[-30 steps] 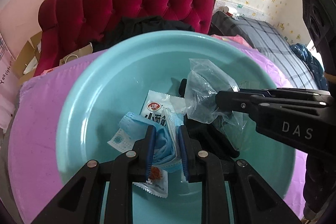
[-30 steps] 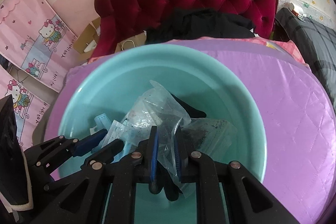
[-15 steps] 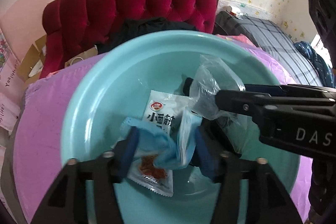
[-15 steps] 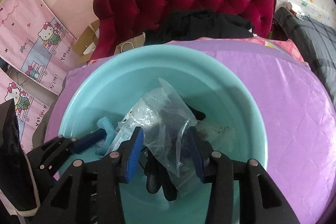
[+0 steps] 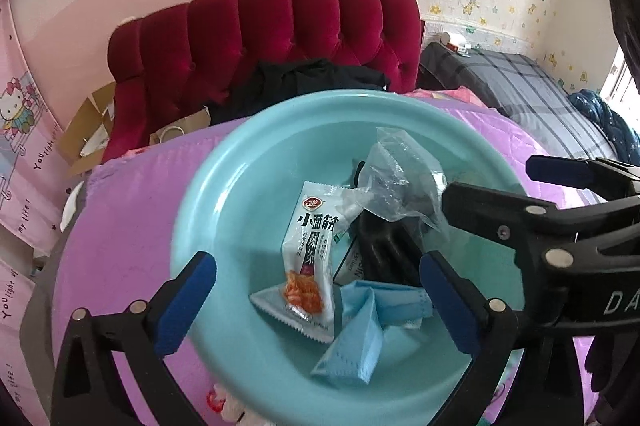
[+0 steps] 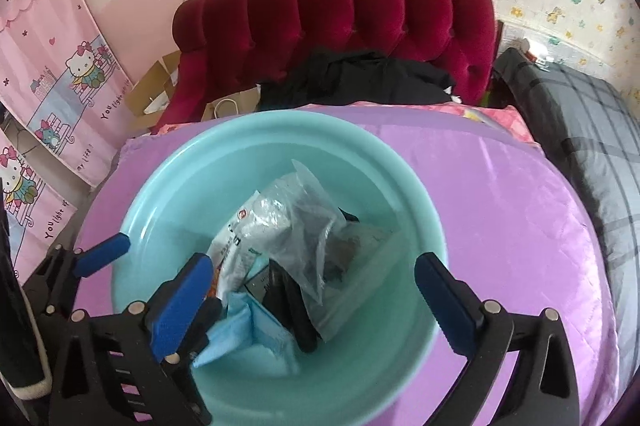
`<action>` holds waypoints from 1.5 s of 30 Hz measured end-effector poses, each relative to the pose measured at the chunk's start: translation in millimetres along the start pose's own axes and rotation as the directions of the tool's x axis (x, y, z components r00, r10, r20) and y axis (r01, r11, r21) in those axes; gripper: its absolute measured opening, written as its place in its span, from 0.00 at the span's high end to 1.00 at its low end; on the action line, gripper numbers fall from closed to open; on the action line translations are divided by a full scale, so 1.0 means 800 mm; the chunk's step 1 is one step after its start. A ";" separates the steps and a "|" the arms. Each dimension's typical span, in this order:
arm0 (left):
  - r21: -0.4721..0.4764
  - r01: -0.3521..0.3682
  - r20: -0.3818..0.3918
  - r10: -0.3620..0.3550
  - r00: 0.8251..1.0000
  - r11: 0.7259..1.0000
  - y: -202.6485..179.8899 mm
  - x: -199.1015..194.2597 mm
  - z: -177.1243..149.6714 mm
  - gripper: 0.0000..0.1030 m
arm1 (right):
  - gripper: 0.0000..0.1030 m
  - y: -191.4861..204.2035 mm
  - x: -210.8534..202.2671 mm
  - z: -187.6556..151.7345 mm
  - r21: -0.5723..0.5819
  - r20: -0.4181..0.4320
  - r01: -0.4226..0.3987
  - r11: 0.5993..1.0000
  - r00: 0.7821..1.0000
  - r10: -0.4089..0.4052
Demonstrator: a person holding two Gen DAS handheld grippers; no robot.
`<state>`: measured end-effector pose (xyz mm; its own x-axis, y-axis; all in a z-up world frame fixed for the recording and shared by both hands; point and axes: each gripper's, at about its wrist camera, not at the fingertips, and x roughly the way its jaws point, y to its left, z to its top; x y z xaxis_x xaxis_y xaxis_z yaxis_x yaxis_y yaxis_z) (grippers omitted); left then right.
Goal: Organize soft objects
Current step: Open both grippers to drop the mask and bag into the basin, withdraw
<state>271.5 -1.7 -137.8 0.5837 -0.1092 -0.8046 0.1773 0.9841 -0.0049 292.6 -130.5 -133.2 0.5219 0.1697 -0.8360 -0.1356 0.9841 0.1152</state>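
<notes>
a teal basin [image 5: 224,186] sits on a purple quilt [image 5: 128,218], and all the soft things lie in its bottom. a white snack packet [image 5: 310,266] with red print lies near the middle, its lower end resting over a blue face mask [image 5: 360,330] that is folded and crumpled toward the near wall. to the right of the packet a black glove [image 5: 380,246] lies flat, and a crinkled clear bag [image 5: 400,178] rests on top of it, reaching toward the far wall. in the right wrist view the same heap shows with the clear bag [image 6: 304,226] uppermost, the glove [image 6: 296,310] poking out beneath it and the mask [image 6: 244,330] at the near left.

the left gripper [image 5: 318,300] is spread wide over the near side of the basin, holding nothing; its blue pads [image 5: 184,302] stand well apart from the packet and mask. the right gripper [image 6: 312,304] is likewise wide apart and empty, poised above the heap, with no finger touching the bag.

the basin's rim [image 6: 280,118] is bare all round. purple quilt [image 6: 500,226] lies open to the right of the basin. behind it are a red headboard [image 6: 340,18] and a pile of black clothes [image 6: 360,78]; a grey plaid blanket [image 6: 592,130] borders the quilt on the far right.
</notes>
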 end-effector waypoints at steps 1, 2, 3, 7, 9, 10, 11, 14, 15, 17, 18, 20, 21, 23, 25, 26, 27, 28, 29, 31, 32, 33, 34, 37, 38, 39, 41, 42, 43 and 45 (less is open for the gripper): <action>0.002 -0.005 0.003 0.005 1.000 1.000 0.000 -0.007 -0.002 0.00 | 0.00 -0.001 -0.006 -0.003 -0.001 0.006 0.005 1.000 1.000 -0.005; 0.004 -0.011 -0.003 0.011 1.000 1.000 0.000 -0.014 -0.005 0.00 | 0.00 -0.002 -0.012 -0.007 -0.001 0.011 0.007 1.000 1.000 -0.007; 0.005 -0.017 -0.011 0.017 1.000 1.000 -0.001 -0.018 -0.008 0.00 | 0.00 -0.003 -0.019 -0.010 0.001 0.014 0.004 1.000 1.000 -0.004; 0.002 -0.040 0.002 0.040 0.999 0.999 -0.003 -0.047 -0.022 0.00 | 0.00 -0.006 -0.044 -0.024 0.012 0.009 0.005 1.000 1.000 -0.005; -0.010 -0.038 0.012 0.038 0.999 0.999 -0.001 -0.062 -0.032 0.00 | 0.00 -0.007 -0.059 -0.034 0.014 0.006 0.015 1.000 1.000 -0.015; -0.016 -0.036 0.015 0.036 0.999 0.999 0.000 -0.068 -0.036 0.00 | 0.00 -0.008 -0.064 -0.038 0.014 0.004 0.021 1.000 1.000 -0.021; -0.021 -0.036 0.018 0.037 0.999 0.999 0.001 -0.075 -0.040 0.00 | 0.00 -0.009 -0.070 -0.043 0.016 0.001 0.024 1.000 1.000 -0.024; -0.031 -0.038 0.028 0.038 0.999 0.999 0.001 -0.093 -0.051 0.00 | 0.00 -0.010 -0.083 -0.057 0.021 -0.013 0.027 0.999 1.000 -0.026; -0.031 -0.040 0.031 0.041 0.999 0.999 0.001 -0.097 -0.053 0.00 | 0.00 -0.011 -0.087 -0.062 0.028 -0.021 0.025 0.999 0.999 -0.024; -0.031 -0.045 0.034 0.046 0.998 0.999 0.000 -0.107 -0.061 0.00 | 0.00 -0.012 -0.092 -0.071 0.040 -0.036 0.017 0.999 0.999 -0.015; -0.032 -0.045 0.034 0.046 0.998 0.998 -0.001 -0.111 -0.065 0.00 | 0.00 -0.013 -0.095 -0.078 0.042 -0.050 0.018 0.999 0.999 -0.016; -0.037 -0.046 0.034 0.047 0.998 0.998 -0.003 -0.120 -0.077 0.00 | 0.00 -0.012 -0.100 -0.090 0.045 -0.061 0.021 0.999 0.998 -0.019; -0.036 -0.046 0.033 0.047 0.998 0.998 -0.004 -0.123 -0.082 0.00 | 0.00 -0.012 -0.104 -0.098 0.043 -0.067 0.022 0.999 0.998 -0.019; -0.032 -0.050 0.030 0.051 0.998 0.998 -0.007 -0.128 -0.093 0.00 | 0.00 -0.011 -0.109 -0.111 0.035 -0.069 0.032 0.999 0.997 -0.029; -0.034 -0.048 0.019 0.048 0.999 0.998 -0.009 -0.131 -0.105 0.00 | 0.00 -0.010 -0.114 -0.124 0.027 -0.074 0.035 0.999 0.997 -0.033; -0.040 -0.043 0.019 0.044 0.999 0.998 -0.010 -0.133 -0.111 0.00 | 0.00 -0.010 -0.116 -0.131 0.026 -0.077 0.038 0.999 0.996 -0.036; -0.042 -0.040 0.017 0.041 0.999 0.998 -0.010 -0.134 -0.116 0.00 | 0.00 -0.009 -0.118 -0.136 0.026 -0.077 0.041 0.999 0.996 -0.038; -0.039 -0.043 0.014 0.043 0.999 0.998 -0.012 -0.135 -0.123 0.00 | 0.00 -0.009 -0.120 -0.142 0.027 -0.079 0.041 0.999 0.996 -0.039; -0.038 -0.046 0.012 0.047 0.999 0.998 -0.013 -0.137 -0.129 0.00 | 0.00 -0.010 -0.121 -0.148 0.032 -0.082 0.043 0.999 0.996 -0.040; -0.041 -0.042 0.012 0.042 0.999 0.998 -0.014 -0.139 -0.138 0.00 | 0.00 -0.011 -0.123 -0.163 0.035 -0.092 0.047 0.998 0.995 -0.044; -0.041 -0.043 0.011 0.044 0.999 0.998 -0.016 -0.140 -0.144 0.00 | 0.00 -0.011 -0.123 -0.168 0.034 -0.098 0.051 0.998 0.994 -0.048; -0.041 -0.047 0.010 0.047 0.999 0.998 -0.017 -0.141 -0.149 0.00 | 0.00 -0.012 -0.122 -0.175 0.035 -0.104 0.057 0.998 0.993 -0.053; -0.042 -0.049 0.010 0.049 0.999 0.998 -0.018 -0.142 -0.153 0.00 | 0.00 -0.014 -0.122 -0.181 0.039 -0.109 0.059 0.997 0.993 -0.055; -0.052 -0.048 0.005 0.048 0.999 0.997 -0.021 -0.145 -0.169 0.00 | 0.00 -0.017 -0.121 -0.198 0.052 -0.125 0.063 0.997 0.991 -0.056; -0.054 -0.048 -0.003 0.048 0.999 0.997 -0.023 -0.145 -0.175 0.00 | 0.00 -0.018 -0.121 -0.205 0.053 -0.126 0.067 0.996 0.990 -0.060; -0.053 -0.045 -0.009 0.044 0.999 0.998 -0.025 -0.145 -0.180 0.00 | 0.00 -0.019 -0.121 -0.209 0.055 -0.127 0.071 0.996 0.990 -0.064; -0.053 -0.050 -0.015 0.049 0.999 0.997 -0.029 -0.147 -0.193 0.00 | 0.00 -0.021 -0.122 -0.220 0.061 -0.133 0.078 0.995 0.989 -0.069; -0.056 -0.048 -0.017 0.047 0.999 0.997 -0.030 -0.147 -0.197 0.00 | 0.00 -0.023 -0.121 -0.227 0.065 -0.138 0.080 0.995 0.988 -0.071; -0.059 -0.045 -0.019 0.044 0.999 0.997 -0.032 -0.147 -0.202 0.00 | 0.00 -0.024 -0.121 -0.233 0.068 -0.141 0.084 0.994 0.987 -0.074; -0.063 -0.040 -0.026 0.038 0.999 0.997 -0.034 -0.148 -0.210 0.00 | 0.00 -0.026 -0.118 -0.245 0.072 -0.151 0.090 0.993 0.985 -0.079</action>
<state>64.5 7.8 -142.1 0.5693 -0.0676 -0.8193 0.1038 0.9945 -0.0099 80.6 -177.1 -161.8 0.3975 0.0819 -0.9140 -0.0265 0.9966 0.0778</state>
